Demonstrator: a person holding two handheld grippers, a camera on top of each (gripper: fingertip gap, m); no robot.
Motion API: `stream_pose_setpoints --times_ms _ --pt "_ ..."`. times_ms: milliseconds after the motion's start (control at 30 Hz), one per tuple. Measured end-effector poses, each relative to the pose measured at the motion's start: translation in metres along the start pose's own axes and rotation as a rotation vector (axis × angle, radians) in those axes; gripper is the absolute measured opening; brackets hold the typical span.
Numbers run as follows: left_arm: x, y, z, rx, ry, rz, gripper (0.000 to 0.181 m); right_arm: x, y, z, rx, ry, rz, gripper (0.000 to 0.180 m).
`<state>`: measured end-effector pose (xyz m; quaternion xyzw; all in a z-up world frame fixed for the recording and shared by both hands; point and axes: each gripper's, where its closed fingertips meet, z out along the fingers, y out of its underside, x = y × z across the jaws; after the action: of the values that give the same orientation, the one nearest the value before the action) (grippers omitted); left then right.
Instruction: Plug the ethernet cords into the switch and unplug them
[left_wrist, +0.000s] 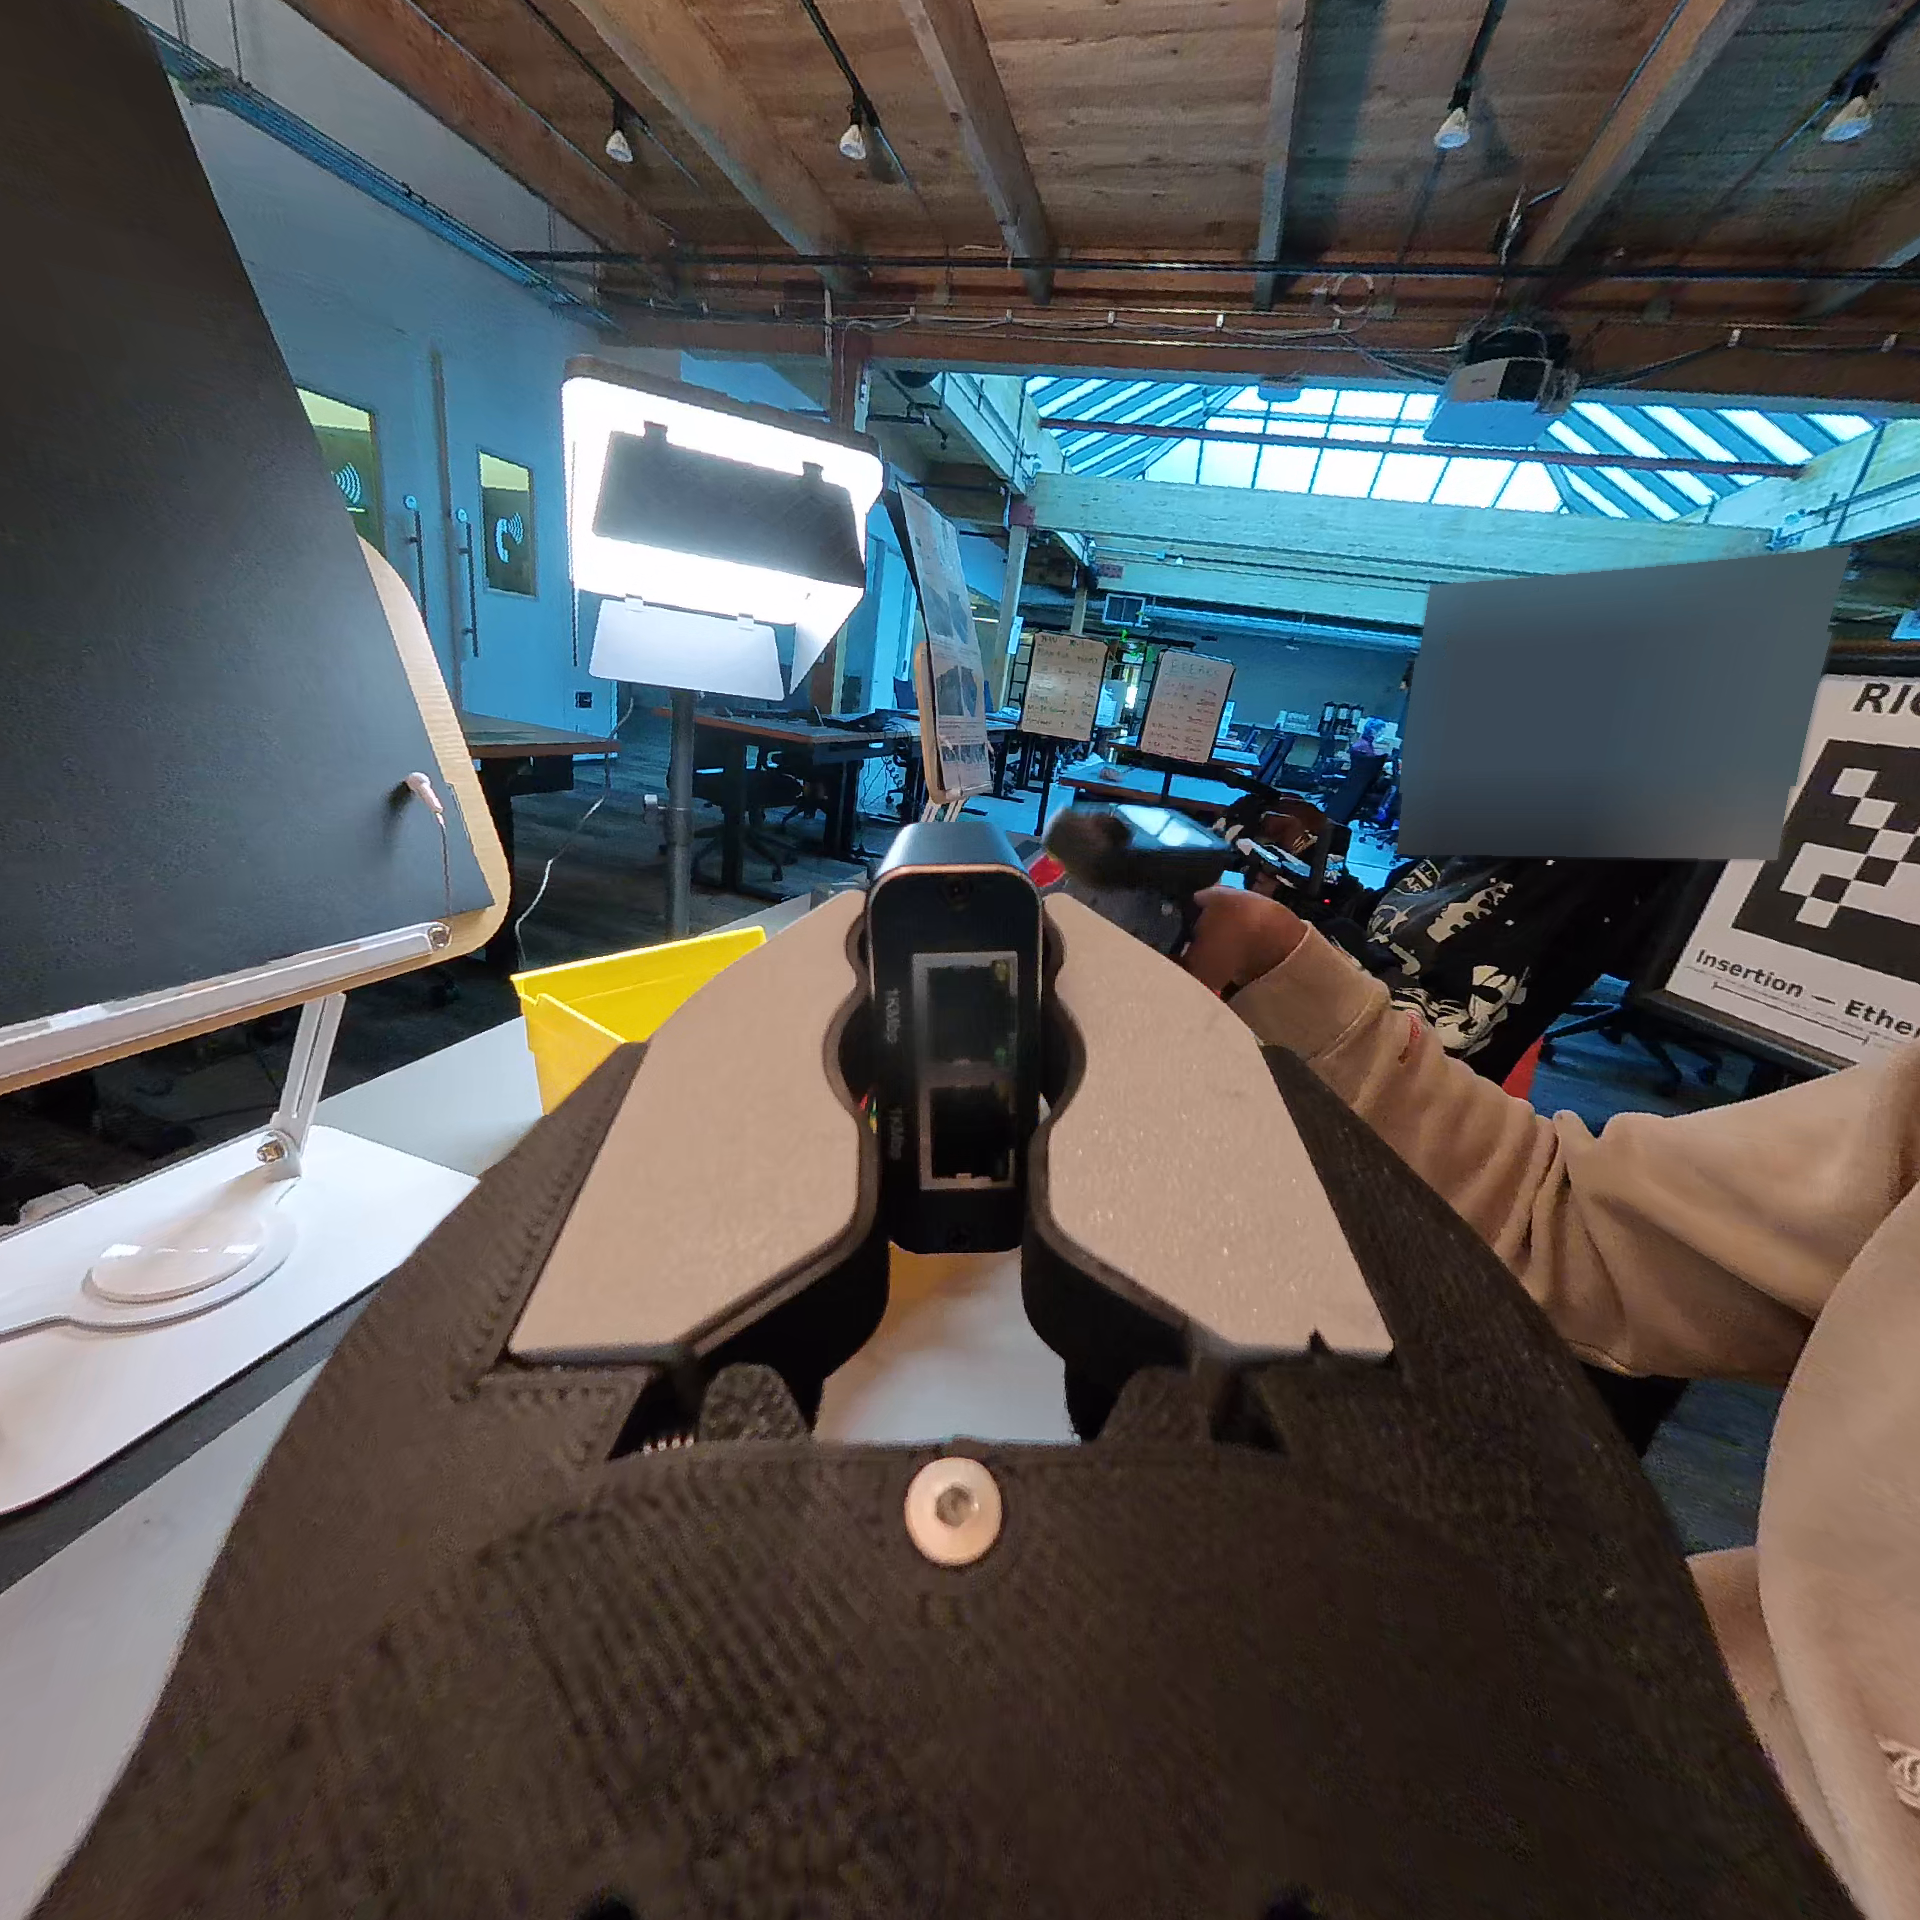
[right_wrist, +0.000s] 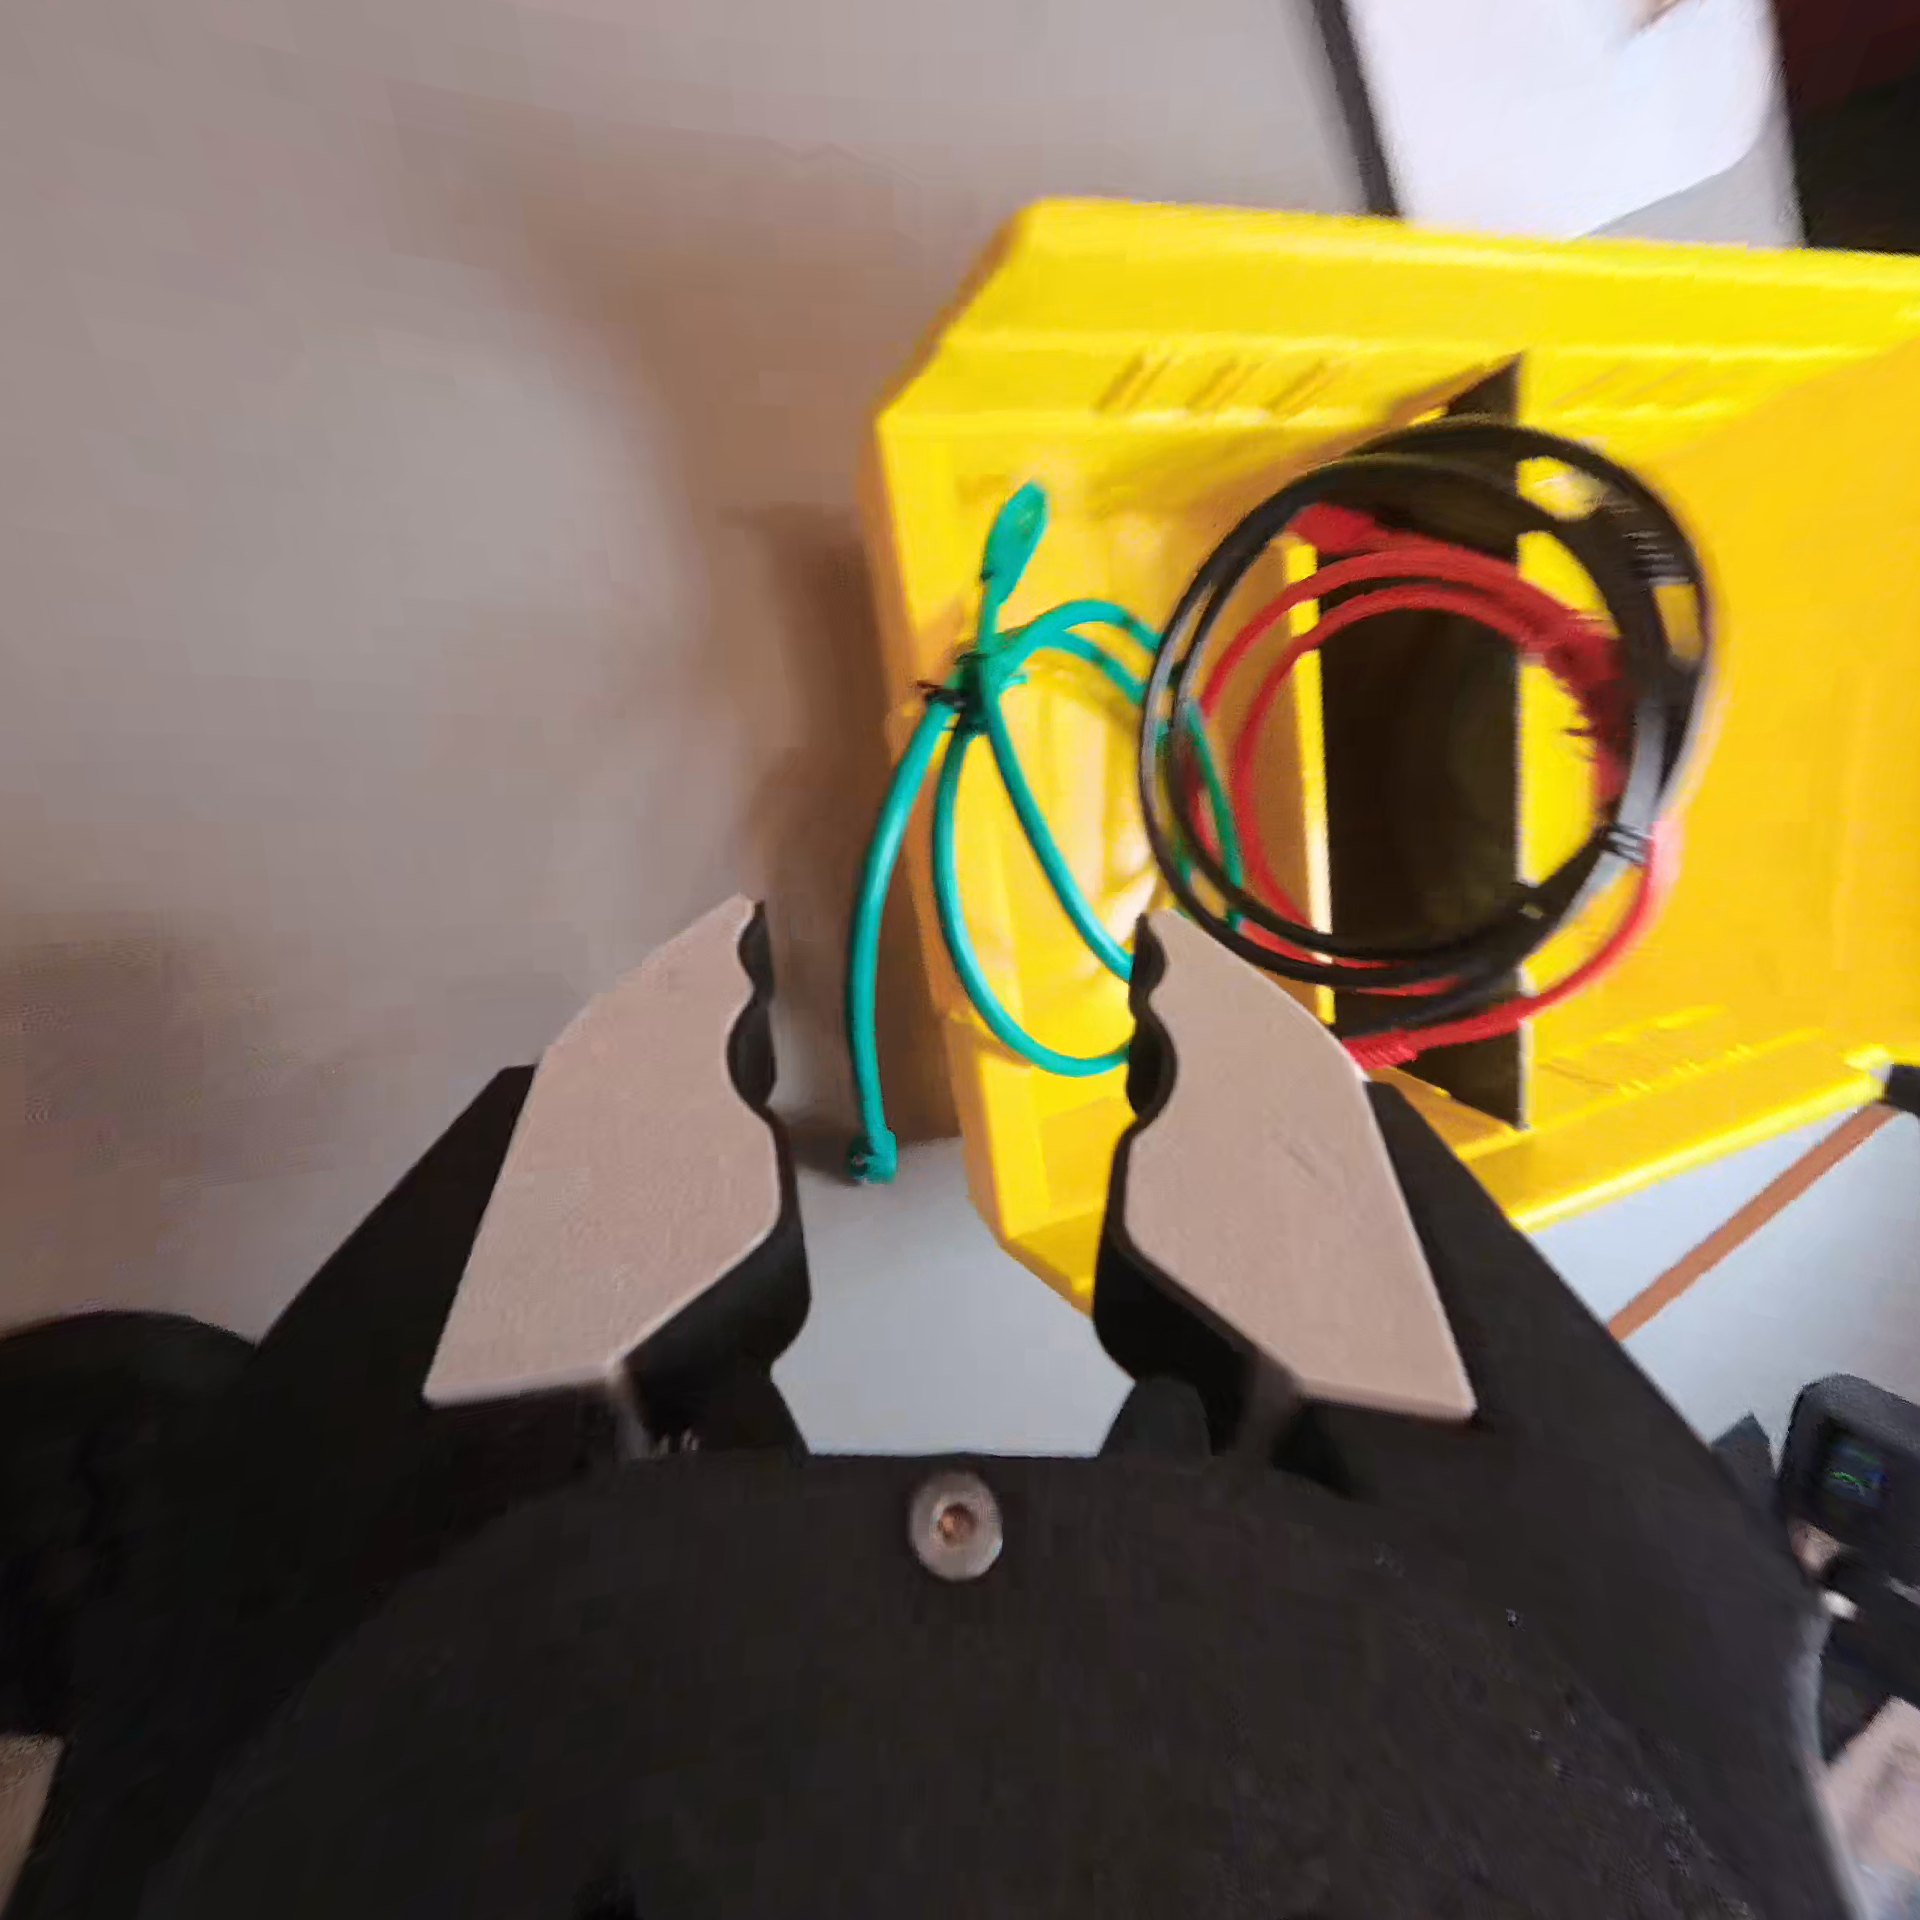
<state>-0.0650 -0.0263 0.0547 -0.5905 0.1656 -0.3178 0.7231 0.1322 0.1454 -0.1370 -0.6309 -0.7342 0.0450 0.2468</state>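
Observation:
My left gripper (left_wrist: 954, 1049) is shut on a small black switch (left_wrist: 954, 1049), held upright in the air with its two empty ports facing the camera. My right gripper (right_wrist: 951, 935) is open and empty above the white table. Ahead of it a yellow bin (right_wrist: 1351, 343) holds a green cord (right_wrist: 883, 883), a red cord (right_wrist: 1455, 582) and a black cord (right_wrist: 1174, 665), each coiled. One end of the green cord hangs over the bin's edge onto the table, between my right fingertips and beyond them. The right gripper (left_wrist: 1132, 842) also shows blurred in the left wrist view.
The yellow bin (left_wrist: 623, 987) also shows in the left wrist view, behind the left fingers. A tilted black board on a white stand (left_wrist: 208, 675) is at the left. A person's sleeve (left_wrist: 1507, 1174) reaches in from the right. A printed sign (left_wrist: 1829, 862) stands at the far right. Spacing between my two grippers at the tips: around 35 cm.

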Motion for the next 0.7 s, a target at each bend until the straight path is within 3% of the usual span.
stream_pose_setpoints --times_ms 33,133,233,300,433,600,700 --pt "0.0 0.0 0.0 -0.002 0.0 0.004 0.026 -0.006 0.001 0.012 -0.052 -0.014 -0.026 0.07" --pt "0.001 -0.001 -0.001 -0.008 -0.004 0.02 0.026 0.004 0.005 0.042 -0.173 0.078 -0.099 0.065" --pt "0.002 -0.006 -0.004 -0.005 -0.009 0.043 0.026 0.009 0.008 0.046 -0.163 0.087 -0.12 0.028" --pt "0.001 -0.01 -0.007 -0.002 -0.021 0.062 0.026 0.017 -0.003 0.031 -0.073 0.109 -0.104 0.016" --pt "-0.006 -0.012 -0.011 -0.019 -0.053 0.092 0.026 0.02 -0.022 -0.002 0.086 0.018 -0.081 0.014" --pt "-0.006 -0.008 -0.009 -0.03 -0.044 0.079 0.026 0.077 -0.017 0.011 -0.028 -0.06 0.003 0.018" --pt "-0.005 -0.006 -0.009 -0.043 -0.043 0.085 0.026 0.122 -0.01 0.027 -0.081 0.045 0.032 0.03"
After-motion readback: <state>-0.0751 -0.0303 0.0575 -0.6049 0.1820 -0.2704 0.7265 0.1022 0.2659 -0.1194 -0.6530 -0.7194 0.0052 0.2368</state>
